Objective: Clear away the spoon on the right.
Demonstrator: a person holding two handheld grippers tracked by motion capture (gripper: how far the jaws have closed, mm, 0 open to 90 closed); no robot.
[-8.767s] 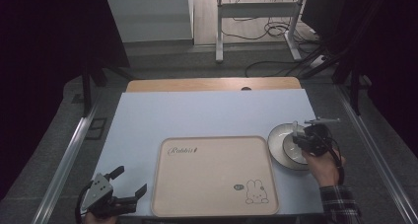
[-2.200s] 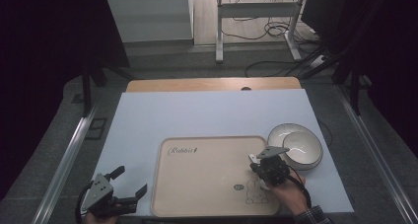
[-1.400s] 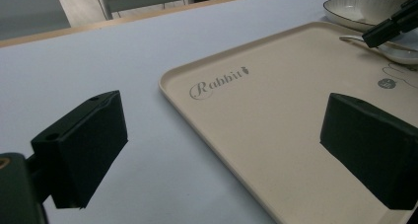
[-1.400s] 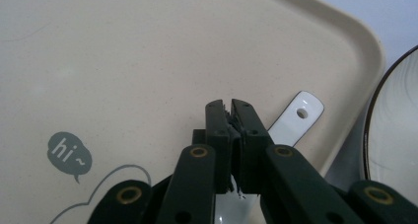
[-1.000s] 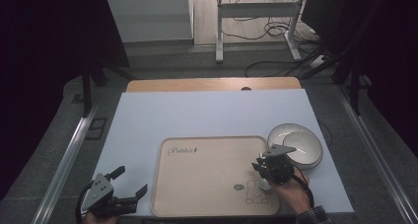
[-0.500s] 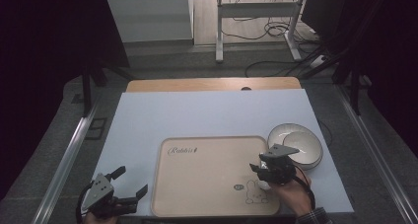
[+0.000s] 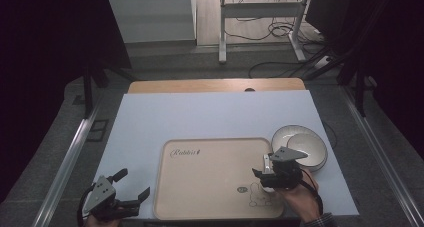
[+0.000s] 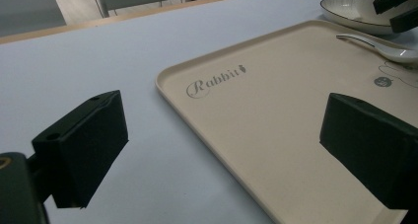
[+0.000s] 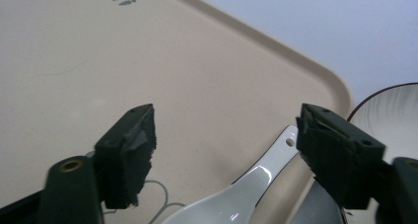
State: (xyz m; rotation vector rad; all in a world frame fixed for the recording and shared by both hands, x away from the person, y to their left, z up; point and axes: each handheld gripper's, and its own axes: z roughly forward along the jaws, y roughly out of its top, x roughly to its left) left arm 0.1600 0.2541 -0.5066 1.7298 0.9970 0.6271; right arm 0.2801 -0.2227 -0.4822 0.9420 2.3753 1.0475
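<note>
Near tray (image 9: 305, 66) right edge: right gripper (image 9: 226, 150) spread over spoon (image 9: 246, 192), bowl (image 9: 389, 115) adjacent.

Left gripper (image 7: 131, 186): I hold it low at the near left of the high view, my hand under it, black fingers (image 8: 81, 145) spread wide with nothing between them. Right gripper (image 7: 264, 173): I hold it at the near right, forearm and sleeve entering from the bottom edge, grey plate on top, fingers (image 9: 127, 152) parted wide and gripping nothing.
</note>
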